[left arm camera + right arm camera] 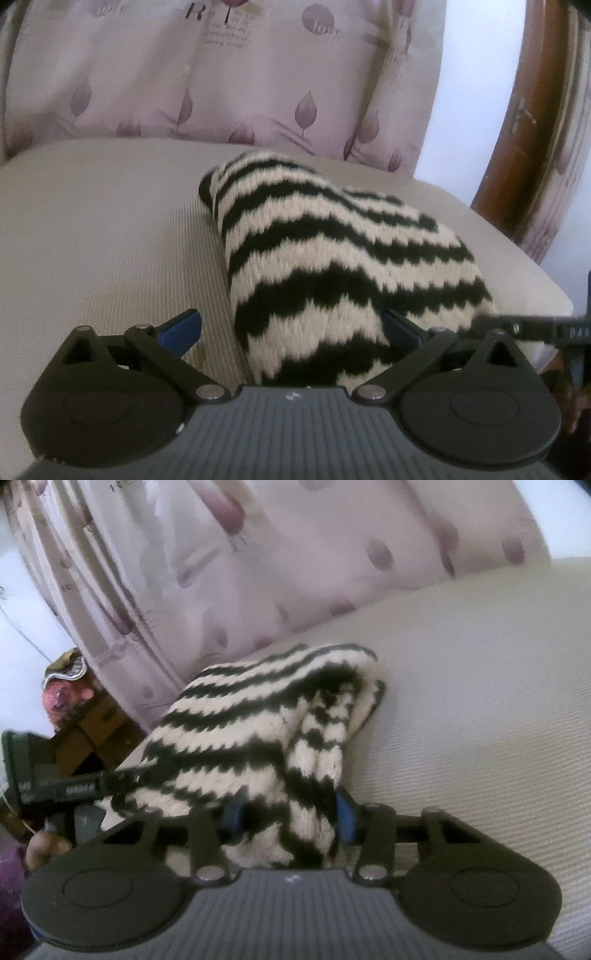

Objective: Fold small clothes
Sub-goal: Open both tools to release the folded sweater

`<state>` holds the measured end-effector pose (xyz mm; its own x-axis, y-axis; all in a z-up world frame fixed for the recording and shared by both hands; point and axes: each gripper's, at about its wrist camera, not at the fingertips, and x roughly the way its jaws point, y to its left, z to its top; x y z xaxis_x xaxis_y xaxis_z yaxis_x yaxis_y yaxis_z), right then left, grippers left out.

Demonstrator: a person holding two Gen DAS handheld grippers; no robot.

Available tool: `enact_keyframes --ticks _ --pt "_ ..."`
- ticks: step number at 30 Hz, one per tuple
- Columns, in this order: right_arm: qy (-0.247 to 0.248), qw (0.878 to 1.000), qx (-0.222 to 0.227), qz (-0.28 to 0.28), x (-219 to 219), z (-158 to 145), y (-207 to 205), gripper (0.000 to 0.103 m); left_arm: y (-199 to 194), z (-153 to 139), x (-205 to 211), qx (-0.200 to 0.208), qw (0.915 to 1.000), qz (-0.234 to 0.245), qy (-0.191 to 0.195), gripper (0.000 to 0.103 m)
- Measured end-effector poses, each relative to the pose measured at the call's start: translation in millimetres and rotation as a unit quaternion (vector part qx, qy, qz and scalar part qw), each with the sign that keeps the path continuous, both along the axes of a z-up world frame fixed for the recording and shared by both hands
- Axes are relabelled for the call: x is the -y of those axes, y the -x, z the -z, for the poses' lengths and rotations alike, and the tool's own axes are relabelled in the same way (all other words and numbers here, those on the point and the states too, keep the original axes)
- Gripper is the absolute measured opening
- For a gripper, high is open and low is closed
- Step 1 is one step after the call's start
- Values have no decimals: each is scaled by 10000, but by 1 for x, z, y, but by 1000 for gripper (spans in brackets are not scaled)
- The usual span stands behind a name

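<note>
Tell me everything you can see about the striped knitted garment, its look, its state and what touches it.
The striped knitted garment is thick, fuzzy wool-like knit with wavy black and cream bands. It lies folded into a bulky bundle on the beige ribbed cushion, before a patterned curtain. The right gripper has its blue pads closed on the near end. The left gripper stands wide open around the near edge, one pad clear of it.

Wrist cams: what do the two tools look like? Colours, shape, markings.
Both look alike. The left tool and right tool each have a grey ribbed body with a small white mark at its front edge, two round black housings, black link arms on silver pivot pins, and blue finger pads. No cables or sleeves show.
</note>
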<state>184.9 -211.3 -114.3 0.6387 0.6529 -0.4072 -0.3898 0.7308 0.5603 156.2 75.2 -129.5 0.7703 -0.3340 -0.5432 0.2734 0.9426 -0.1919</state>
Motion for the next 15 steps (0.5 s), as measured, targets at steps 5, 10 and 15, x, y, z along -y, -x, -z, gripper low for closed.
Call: enact_keyframes --ticks 5,10,15 --pt "102 9999 80 78 -3 -5 1 45 2 12 -2 -68 9998 -127 159 103" --pt "-324 9994 -125 56 2 14 1 44 3 13 1 31 9999 -157 8 103" --pt "-188 9998 -60 71 -3 9 1 47 8 6 9 213 9990 -262 -303 103"
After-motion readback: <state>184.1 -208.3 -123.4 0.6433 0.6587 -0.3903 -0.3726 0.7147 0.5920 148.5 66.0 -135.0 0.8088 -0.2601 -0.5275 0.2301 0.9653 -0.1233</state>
